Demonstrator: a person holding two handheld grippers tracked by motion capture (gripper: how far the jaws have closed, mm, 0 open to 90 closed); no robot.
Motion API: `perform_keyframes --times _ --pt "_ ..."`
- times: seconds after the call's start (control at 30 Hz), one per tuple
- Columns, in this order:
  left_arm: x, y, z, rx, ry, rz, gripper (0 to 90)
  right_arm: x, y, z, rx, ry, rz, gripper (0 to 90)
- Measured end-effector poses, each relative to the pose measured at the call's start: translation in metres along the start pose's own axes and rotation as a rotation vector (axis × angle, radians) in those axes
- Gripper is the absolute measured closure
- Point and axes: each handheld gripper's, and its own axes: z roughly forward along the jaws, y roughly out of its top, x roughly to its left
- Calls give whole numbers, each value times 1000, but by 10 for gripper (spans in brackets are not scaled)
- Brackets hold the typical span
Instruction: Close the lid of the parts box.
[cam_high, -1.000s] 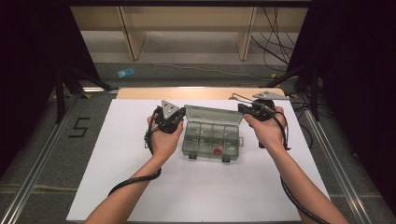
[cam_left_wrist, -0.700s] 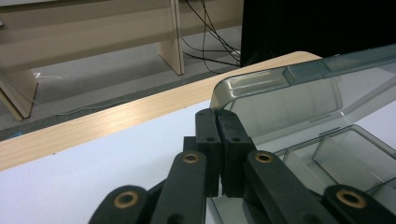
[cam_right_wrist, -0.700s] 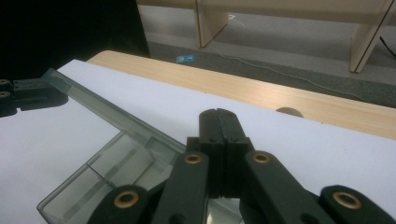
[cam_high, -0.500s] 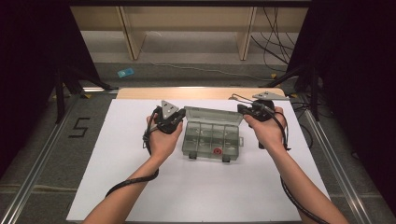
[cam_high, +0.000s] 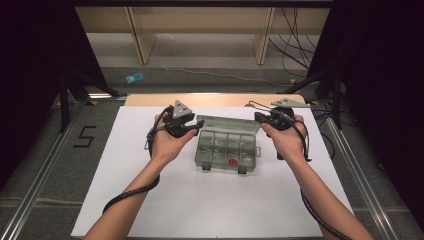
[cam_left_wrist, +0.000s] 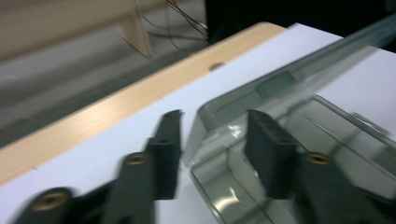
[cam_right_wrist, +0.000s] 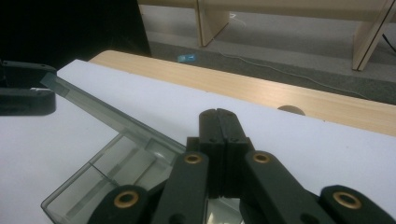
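Since the earlier frame, the left tongs (cam_high: 192, 131) have risen slightly at the box's left end, and their jaws have just been opening; they now stand apart astride the lid's corner without pressing it. Clear plastic compartment box (cam_high: 227, 148) sits mid-sheet on the white tabletop (cam_high: 125, 200), lid (cam_high: 230, 123) raised and tilted back toward the far edge. One small red item (cam_high: 232, 162) lies in a near compartment. Right tongs (cam_high: 261, 120) rest at the box's right far corner, jaws fully closed, gripping nothing.
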Motion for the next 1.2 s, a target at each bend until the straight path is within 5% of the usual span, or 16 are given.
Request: perform_keyframes --times 0.17,0.43,0.93,1.2 --pt "8 11 -12 110 -55 -5 251 -1 -1 0 6 1 4 900" --pt "6 24 -28 113 -74 -12 241 0 -2 0 5 2 2 900" --pt "12 32 -45 48 -46 -96 494 -2 -2 -2 20 15 19 900" --pt "12 30 -47 -34 -32 -167 763 -1 -2 -3 22 21 19 900"
